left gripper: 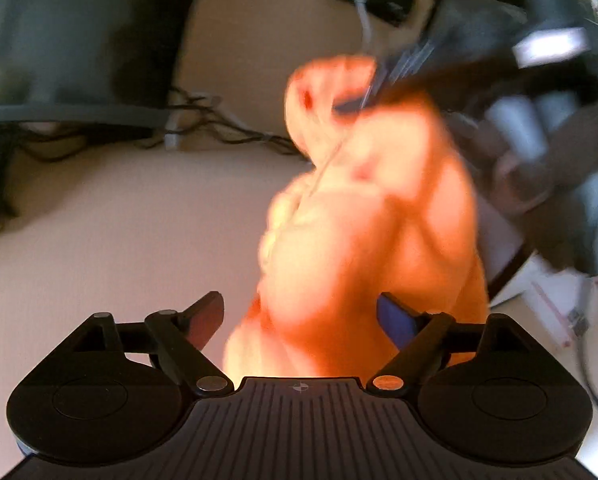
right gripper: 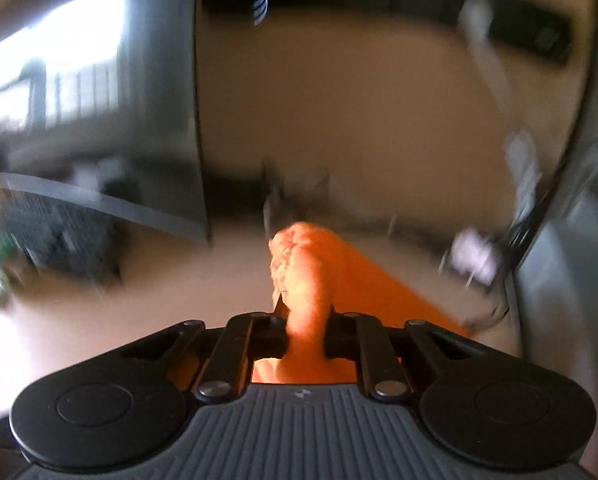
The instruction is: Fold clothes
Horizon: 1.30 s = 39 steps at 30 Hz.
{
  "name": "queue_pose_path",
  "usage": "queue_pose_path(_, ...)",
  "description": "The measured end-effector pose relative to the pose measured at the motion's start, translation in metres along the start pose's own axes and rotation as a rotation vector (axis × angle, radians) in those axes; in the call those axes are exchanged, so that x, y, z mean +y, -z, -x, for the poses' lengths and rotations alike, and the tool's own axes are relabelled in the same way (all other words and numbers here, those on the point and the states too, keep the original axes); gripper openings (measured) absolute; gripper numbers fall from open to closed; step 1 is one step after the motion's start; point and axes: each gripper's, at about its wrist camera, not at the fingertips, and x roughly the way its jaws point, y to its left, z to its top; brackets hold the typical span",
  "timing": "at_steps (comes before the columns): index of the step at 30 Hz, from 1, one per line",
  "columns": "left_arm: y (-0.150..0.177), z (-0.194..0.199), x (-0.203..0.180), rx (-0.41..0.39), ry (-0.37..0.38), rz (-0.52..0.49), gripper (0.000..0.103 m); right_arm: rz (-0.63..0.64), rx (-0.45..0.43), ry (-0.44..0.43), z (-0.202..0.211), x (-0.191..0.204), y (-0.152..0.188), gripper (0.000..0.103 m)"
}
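Beige worktop (left gripper: pixel 139 220) beneath, monitor (right gripper: pixel 99 100) beyond. Right tool (right gripper: pixel 307 330) clamped narrow on bunched orange cloth (right gripper: pixel 311 276), raised, likely to let it hang free. Left tool (left gripper: pixel 299 316) spread wide, cloth (left gripper: pixel 359 220) between jaws, ungripped; probably seeking a second corner.

We see the cloth (left gripper: pixel 363 208) bunched above the surface (left gripper: pixel 119 232), between the spread fingers of the left hand-held gripper (left gripper: pixel 299 320). Behind it to the left stands a monitor (left gripper: pixel 71 40); cables (left gripper: pixel 227 128) trail along the surface's back edge.
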Motion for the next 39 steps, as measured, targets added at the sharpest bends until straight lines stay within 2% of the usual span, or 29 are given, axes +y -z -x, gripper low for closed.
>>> queue_pose_path(2, -0.006, -0.008, -0.013, 0.004, 0.068, -0.052, 0.082, -0.037, -0.087, -0.018, 0.037, -0.006, -0.008, 0.012)
queue_pose_path(4, -0.010, -0.016, -0.030, 0.015, 0.118, -0.133, 0.069, -0.089, -0.134, -0.035, 0.056, -0.014, -0.011, 0.012)
queue_pose_path(5, -0.012, -0.019, -0.038, 0.024, 0.129, -0.175, 0.048, -0.115, -0.146, -0.040, 0.059, -0.018, -0.010, 0.012)
queue_pose_path(6, -0.015, -0.022, -0.043, 0.037, 0.123, -0.219, 0.029, -0.138, -0.153, -0.039, 0.059, -0.022, -0.010, 0.012)
queue_pose_path(7, -0.020, -0.024, -0.048, 0.040, 0.105, -0.268, 0.025, -0.163, -0.165, -0.033, 0.058, -0.027, -0.009, 0.011)
queue_pose_path(9, -0.038, -0.021, -0.053, 0.010, 0.023, -0.386, 0.020, -0.219, -0.224, -0.003, 0.063, -0.041, -0.012, 0.010)
queue_pose_path(10, -0.056, -0.015, -0.053, -0.034, -0.034, -0.445, 0.019, -0.247, -0.259, 0.013, 0.067, -0.048, -0.016, 0.009)
queue_pose_path(12, -0.109, 0.018, -0.058, -0.210, -0.165, -0.537, 0.018, -0.285, -0.388, 0.032, 0.093, -0.060, -0.033, 0.009)
queue_pose_path(13, -0.134, 0.040, -0.063, -0.315, -0.217, -0.578, 0.018, -0.282, -0.490, 0.031, 0.118, -0.062, -0.043, 0.009)
queue_pose_path(15, -0.172, 0.093, -0.079, -0.535, -0.264, -0.663, 0.018, -0.231, -0.711, 0.037, 0.172, -0.062, -0.058, 0.009)
queue_pose_path(17, -0.187, 0.140, -0.099, -0.721, -0.281, -0.766, 0.019, -0.146, -0.880, 0.065, 0.225, -0.049, -0.056, 0.009)
queue_pose_path(18, -0.183, 0.155, -0.107, -0.786, -0.283, -0.820, 0.021, -0.113, -0.927, 0.084, 0.241, -0.042, -0.049, 0.009)
queue_pose_path(19, -0.176, 0.170, -0.112, -0.836, -0.280, -0.869, 0.022, -0.087, -0.961, 0.111, 0.255, -0.035, -0.038, 0.009)
queue_pose_path(20, -0.163, 0.179, -0.113, -0.847, -0.262, -0.904, 0.024, -0.069, -0.978, 0.131, 0.264, -0.028, -0.026, 0.009)
queue_pose_path(21, -0.147, 0.182, -0.112, -0.823, -0.233, -0.928, 0.025, -0.062, -0.955, 0.140, 0.264, -0.023, -0.011, 0.009)
queue_pose_path(23, -0.112, 0.182, -0.105, -0.713, -0.167, -0.956, 0.030, -0.046, -0.860, 0.155, 0.248, -0.015, 0.018, 0.009)
queue_pose_path(24, -0.092, 0.175, -0.098, -0.623, -0.133, -0.957, 0.033, -0.048, -0.787, 0.159, 0.237, -0.012, 0.036, 0.009)
queue_pose_path(26, -0.055, 0.159, -0.081, -0.433, -0.065, -0.941, 0.036, -0.094, -0.552, 0.142, 0.204, -0.011, 0.078, 0.015)
queue_pose_path(28, -0.025, 0.137, -0.052, -0.206, 0.008, -0.813, 0.037, -0.201, -0.267, 0.068, 0.163, -0.016, 0.125, 0.019)
queue_pose_path(29, -0.011, 0.126, -0.037, -0.094, 0.043, -0.736, 0.037, -0.242, -0.157, 0.035, 0.148, -0.017, 0.145, 0.019)
queue_pose_path(30, 0.003, 0.117, -0.023, 0.006, 0.076, -0.658, 0.037, -0.250, -0.114, 0.015, 0.144, -0.015, 0.153, 0.020)
queue_pose_path(31, 0.014, 0.116, -0.010, 0.067, 0.098, -0.592, 0.038, -0.257, -0.071, -0.004, 0.141, -0.012, 0.162, 0.020)
queue_pose_path(32, 0.020, 0.118, -0.001, 0.095, 0.111, -0.548, 0.045, -0.264, -0.028, -0.024, 0.137, -0.010, 0.171, 0.021)
queue_pose_path(33, 0.023, 0.121, 0.008, 0.111, 0.124, -0.509, 0.056, -0.271, 0.015, -0.043, 0.133, -0.008, 0.180, 0.023)
queue_pose_path(34, 0.022, 0.127, 0.017, 0.104, 0.131, -0.480, 0.062, -0.278, 0.059, -0.063, 0.129, -0.006, 0.189, 0.028)
queue_pose_path(35, 0.020, 0.134, 0.024, 0.091, 0.130, -0.453, 0.074, -0.272, 0.073, -0.078, 0.129, -0.005, 0.192, 0.032)
queue_pose_path(36, 0.017, 0.139, 0.030, 0.082, 0.110, -0.431, 0.083, -0.246, 0.049, -0.086, 0.132, -0.004, 0.185, 0.047)
queue_pose_path(37, 0.011, 0.137, 0.033, 0.079, 0.065, -0.421, 0.085, -0.217, 0.029, -0.095, 0.132, -0.005, 0.176, 0.063)
queue_pose_path(39, -0.002, 0.134, 0.039, 0.072, -0.024, -0.400, 0.090, -0.129, 0.017, -0.082, 0.127, -0.001, 0.163, 0.068)
